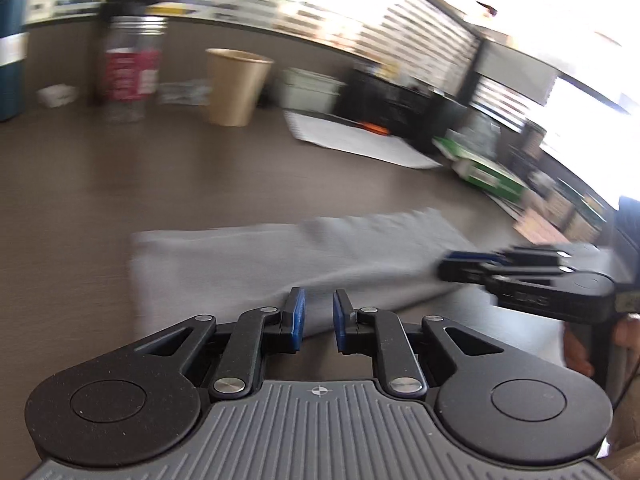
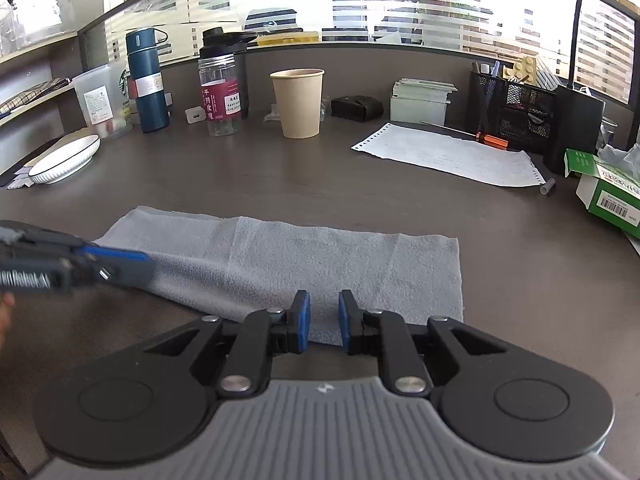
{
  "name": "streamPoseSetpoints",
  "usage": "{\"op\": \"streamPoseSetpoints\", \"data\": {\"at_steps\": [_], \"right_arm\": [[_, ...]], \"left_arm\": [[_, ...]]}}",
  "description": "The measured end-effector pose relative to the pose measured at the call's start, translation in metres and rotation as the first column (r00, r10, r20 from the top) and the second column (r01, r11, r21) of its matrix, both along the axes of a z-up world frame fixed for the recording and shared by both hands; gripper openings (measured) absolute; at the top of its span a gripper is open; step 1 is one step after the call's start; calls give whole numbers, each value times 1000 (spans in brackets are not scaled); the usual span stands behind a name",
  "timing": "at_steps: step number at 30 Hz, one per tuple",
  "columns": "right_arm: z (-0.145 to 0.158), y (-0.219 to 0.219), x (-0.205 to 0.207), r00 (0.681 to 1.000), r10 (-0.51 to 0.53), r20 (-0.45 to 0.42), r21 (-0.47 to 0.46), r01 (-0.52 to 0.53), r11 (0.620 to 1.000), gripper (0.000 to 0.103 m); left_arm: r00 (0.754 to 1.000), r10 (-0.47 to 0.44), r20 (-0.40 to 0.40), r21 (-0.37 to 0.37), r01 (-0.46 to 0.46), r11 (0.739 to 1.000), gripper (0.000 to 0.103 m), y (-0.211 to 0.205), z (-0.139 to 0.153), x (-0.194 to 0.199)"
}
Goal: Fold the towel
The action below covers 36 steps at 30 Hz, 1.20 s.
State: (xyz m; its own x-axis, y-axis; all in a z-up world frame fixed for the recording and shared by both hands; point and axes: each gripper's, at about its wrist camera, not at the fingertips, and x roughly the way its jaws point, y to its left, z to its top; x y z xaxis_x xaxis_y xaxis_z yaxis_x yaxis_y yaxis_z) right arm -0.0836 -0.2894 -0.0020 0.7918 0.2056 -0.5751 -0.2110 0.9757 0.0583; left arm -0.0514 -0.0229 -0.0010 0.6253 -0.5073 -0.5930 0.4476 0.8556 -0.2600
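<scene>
A grey towel [image 2: 300, 256] lies folded into a long strip on the dark desk [image 2: 360, 200], left to right across the right wrist view. My right gripper [image 2: 323, 318] hovers at the towel's near edge, right of its middle, with the jaws a narrow gap apart and nothing pinched between them. In the blurred left wrist view the towel [image 1: 260, 256] lies just ahead of my left gripper [image 1: 319, 316], which also shows a narrow empty gap. The left gripper [image 2: 140, 266] reaches over the towel's left end. At the other end, the right gripper [image 1: 450, 266] sits over the towel.
Behind the towel stand a paper cup [image 2: 298, 100], a clear bottle with a red label [image 2: 220, 96] and a teal flask [image 2: 146, 84]. A white dish [image 2: 64, 160] sits far left. A paper sheet [image 2: 448, 154], an orange-handled screwdriver [image 2: 492, 140], a mesh organiser [image 2: 516, 108] and a green box [image 2: 608, 188] lie right.
</scene>
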Motion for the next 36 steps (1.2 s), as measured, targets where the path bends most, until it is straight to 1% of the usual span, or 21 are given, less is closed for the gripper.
{"op": "streamPoseSetpoints", "data": {"at_steps": [3,5,6,7,9,11,13,15,17,18,20,22,24,26,29,31,32,33,34,35,36], "right_arm": [[0,-1,0,1000,-2,-1,8,2,1000,19],[1,0,0,1000,-3,-2,1,3,1000,19],[1,0,0,1000,-4,-3,-1,4,1000,19],[1,1,0,1000,-5,-4,-2,5,1000,19],[2,2,1,1000,-8,-8,-6,8,1000,19],[4,4,1,1000,-13,-7,-3,13,1000,19],[6,6,2,1000,-11,-1,-3,11,1000,19],[8,10,4,1000,-5,7,-12,5,1000,19],[8,13,7,1000,4,9,-22,-3,1000,19],[7,14,9,1000,7,3,-27,-6,1000,19],[5,16,14,1000,11,-11,-37,-11,999,19],[3,14,16,1000,12,-19,-39,-13,999,20],[2,13,16,1000,17,-15,-37,-17,999,20],[1,13,14,1000,21,-10,-36,-21,999,20],[1,12,13,1000,22,-8,-34,-22,999,20],[1,12,14,1000,22,-9,-32,-22,999,20],[1,13,13,1000,22,-8,-33,-23,999,20],[1,13,13,1000,23,-7,-34,-23,999,20],[2,13,13,1000,22,-8,-32,-22,999,20],[2,13,14,1000,21,-9,-32,-22,999,20],[2,13,14,1000,20,-12,-31,-20,999,20]], "left_arm": [[997,73,5,24,-73,997,22,20,4,2],[995,95,16,36,-96,995,23,26,10,2],[995,94,28,30,-94,995,24,26,13,0],[996,73,42,22,-74,997,24,23,17,-1],[997,31,71,7,-32,999,28,16,25,-4],[995,-18,93,8,18,1000,28,1,28,-1],[995,-37,92,16,36,999,28,-10,25,6],[997,-39,65,29,37,999,28,-20,17,21],[999,-23,46,54,20,998,28,-23,10,28],[999,-3,41,64,0,998,25,-21,5,35],[999,31,38,50,-33,998,25,-13,5,42],[994,93,62,85,-98,992,25,-7,4,47],[986,145,76,90,-152,984,22,3,4,55],[985,161,65,68,-165,984,22,12,4,59],[977,195,92,92,-203,975,23,15,8,54],[977,184,103,65,-191,979,23,15,14,47],[983,146,107,36,-151,988,24,11,18,40],[988,107,112,9,-108,994,27,6,23,34],[992,54,113,-9,-53,999,27,-2,25,30],[994,10,110,-11,-9,1000,27,-11,26,28],[994,-16,109,1,16,1000,27,-18,25,26]]}}
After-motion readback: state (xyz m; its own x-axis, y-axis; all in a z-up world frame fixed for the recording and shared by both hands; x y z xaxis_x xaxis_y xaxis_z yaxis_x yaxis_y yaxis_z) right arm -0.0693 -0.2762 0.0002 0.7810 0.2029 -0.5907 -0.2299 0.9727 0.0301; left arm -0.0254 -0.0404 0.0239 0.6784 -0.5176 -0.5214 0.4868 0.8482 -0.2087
